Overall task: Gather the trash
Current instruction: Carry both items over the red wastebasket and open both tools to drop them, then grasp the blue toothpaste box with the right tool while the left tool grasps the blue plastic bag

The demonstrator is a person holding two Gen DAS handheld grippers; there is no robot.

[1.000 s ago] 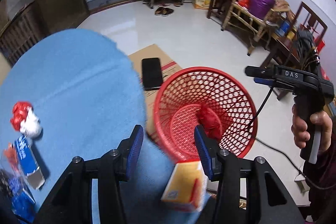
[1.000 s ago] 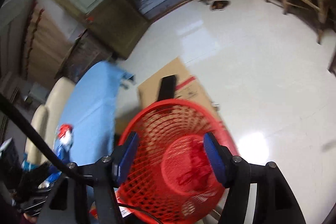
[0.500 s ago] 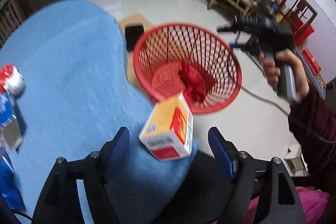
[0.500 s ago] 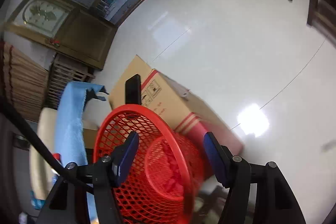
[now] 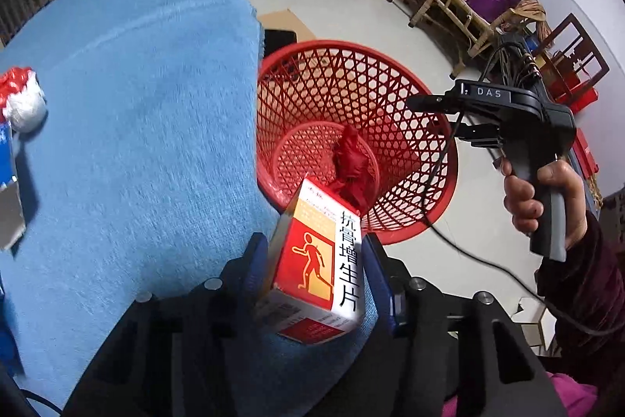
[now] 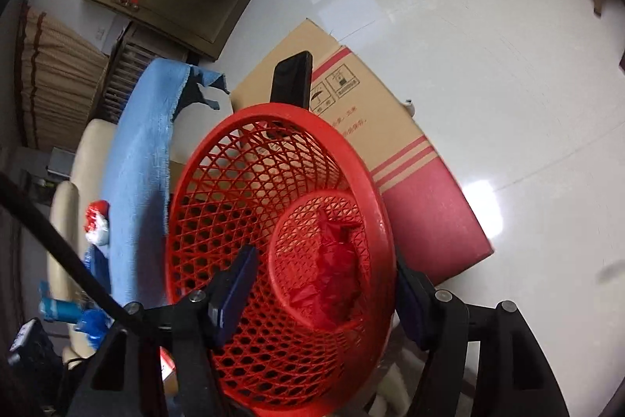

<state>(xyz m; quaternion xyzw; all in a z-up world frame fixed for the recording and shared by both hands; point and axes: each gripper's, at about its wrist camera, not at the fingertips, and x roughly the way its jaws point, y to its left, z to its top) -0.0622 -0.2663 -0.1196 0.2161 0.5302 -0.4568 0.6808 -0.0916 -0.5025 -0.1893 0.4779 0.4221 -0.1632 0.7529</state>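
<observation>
My left gripper [image 5: 316,274] is shut on an orange and white medicine box [image 5: 318,260] at the near edge of the blue cloth-covered table [image 5: 136,127]. A red mesh basket [image 5: 414,104] stands on the floor just beyond the table edge, with a crumpled red wrapper [image 5: 351,163] inside. My right gripper [image 6: 324,292] is open, its fingers on either side of the basket [image 6: 242,182], above the red wrapper [image 6: 332,272]. The right gripper also shows in the left wrist view [image 5: 429,102], hovering over the basket's right rim.
A red and white wrapper ball [image 5: 21,96] and blue packets [image 5: 8,163] lie at the table's left side. A cardboard box [image 6: 390,127] with a black phone [image 6: 293,77] on it stands behind the basket. Wooden chairs [image 5: 461,2] line the far wall.
My left gripper has closed on the medicine box, which stood loose between the open fingers half a second ago. My right gripper has dropped lower over the basket.
</observation>
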